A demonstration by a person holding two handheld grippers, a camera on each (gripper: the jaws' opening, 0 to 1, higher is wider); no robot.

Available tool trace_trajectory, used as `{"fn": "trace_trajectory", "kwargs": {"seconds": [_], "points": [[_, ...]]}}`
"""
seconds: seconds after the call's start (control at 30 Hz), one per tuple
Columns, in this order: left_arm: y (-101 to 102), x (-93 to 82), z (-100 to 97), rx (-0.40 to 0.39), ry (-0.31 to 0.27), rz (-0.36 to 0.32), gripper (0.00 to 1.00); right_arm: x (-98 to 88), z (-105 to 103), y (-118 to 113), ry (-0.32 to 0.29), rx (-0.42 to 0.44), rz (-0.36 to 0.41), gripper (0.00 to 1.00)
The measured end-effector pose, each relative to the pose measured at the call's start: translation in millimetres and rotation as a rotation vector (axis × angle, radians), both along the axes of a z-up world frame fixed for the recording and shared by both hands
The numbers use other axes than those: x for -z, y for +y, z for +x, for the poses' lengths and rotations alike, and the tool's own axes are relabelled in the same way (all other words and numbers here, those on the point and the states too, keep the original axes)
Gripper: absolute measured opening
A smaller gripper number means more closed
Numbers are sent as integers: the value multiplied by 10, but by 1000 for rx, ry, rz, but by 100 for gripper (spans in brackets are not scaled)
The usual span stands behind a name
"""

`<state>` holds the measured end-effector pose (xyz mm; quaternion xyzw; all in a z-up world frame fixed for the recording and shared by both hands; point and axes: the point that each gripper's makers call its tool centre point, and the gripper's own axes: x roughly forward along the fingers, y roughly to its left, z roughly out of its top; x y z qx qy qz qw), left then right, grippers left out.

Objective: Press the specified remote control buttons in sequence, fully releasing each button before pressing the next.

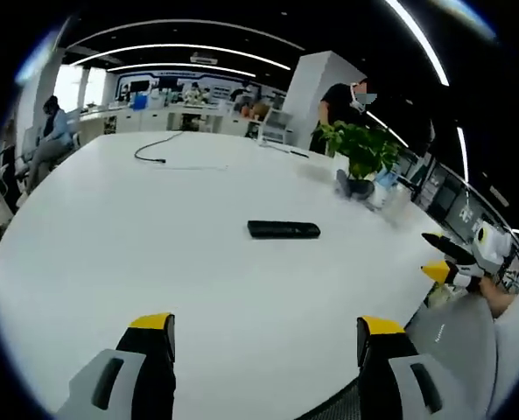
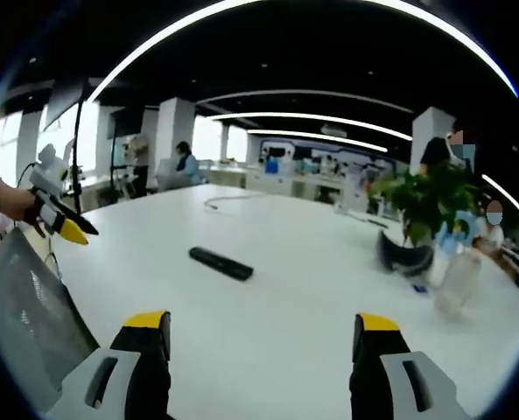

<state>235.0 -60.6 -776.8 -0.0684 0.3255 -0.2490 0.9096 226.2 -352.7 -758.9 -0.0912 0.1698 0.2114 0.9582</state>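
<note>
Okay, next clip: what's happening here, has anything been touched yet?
A person holds two grippers above a large white table. A black remote control lies flat on it, apart from both. The left gripper and the right gripper both have their jaws wide open and hold nothing. A potted plant stands further back on the table, and a thin cable lies near the far edge. No button is being pressed.

Black remote control (image 1: pixel 283 229) on white table (image 1: pixel 154 262); yellow-tipped black left gripper (image 1: pixel 266 337); green plant (image 1: pixel 364 149)

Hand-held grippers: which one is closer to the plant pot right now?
The right hand-held gripper: in its view the potted plant sits just ahead on the right. The left hand-held gripper sees the plant far across the white table, beyond the remote.
</note>
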Motion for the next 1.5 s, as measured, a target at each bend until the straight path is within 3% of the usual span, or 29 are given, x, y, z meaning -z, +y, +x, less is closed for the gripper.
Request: {"fn": "trace_trajectory", "kwargs": {"seconds": [0.1, 0.17, 0.23, 0.3, 0.43, 0.63, 0.77, 0.87, 0.97, 1.1, 1.23, 1.27, 1.4, 1.5], "points": [[-172, -74, 137, 49, -9, -39, 88, 6, -1, -13, 4, 5, -3, 84], [-351, -158, 188, 110, 8, -101, 88, -5, 1, -19, -3, 8, -3, 84], [-426, -223, 265, 132, -12, -100, 88, -19, 2, -20, -16, 5, -18, 83], [-516, -266, 318, 185, -33, -78, 88, 11, -2, -22, -4, 2, -30, 82], [-606, -126, 440, 317, -20, 68, 84, -53, 9, -70, -40, 24, -37, 84], [-755, 25, 639, 442, -19, 164, 86, -50, 13, -67, -36, 22, -32, 82], [-861, 90, 729, 547, -15, 203, 86, -19, 5, -41, -25, 5, -43, 80], [-995, 123, 797, 608, -8, 175, 89, -34, 4, -42, -32, 4, -43, 79], [-1018, 179, 905, 608, -6, 198, 97, -24, 2, -44, -27, 4, -37, 79], [-1091, 236, 1066, 647, 9, 222, 94, 9, -3, -47, -7, 5, -31, 79], [-1177, 249, 1148, 717, -1, 220, 100, 38, -8, -57, 9, 10, -29, 78], [-1165, 298, 1157, 741, 29, 249, 100, 53, -9, -62, 17, 12, -27, 78], [-1253, 325, 1303, 774, 8, 271, 97, 82, -18, -47, 28, 5, -30, 78], [-1236, 412, 1406, 795, 24, 313, 87, 106, -23, -54, 39, 5, -40, 77]]}}
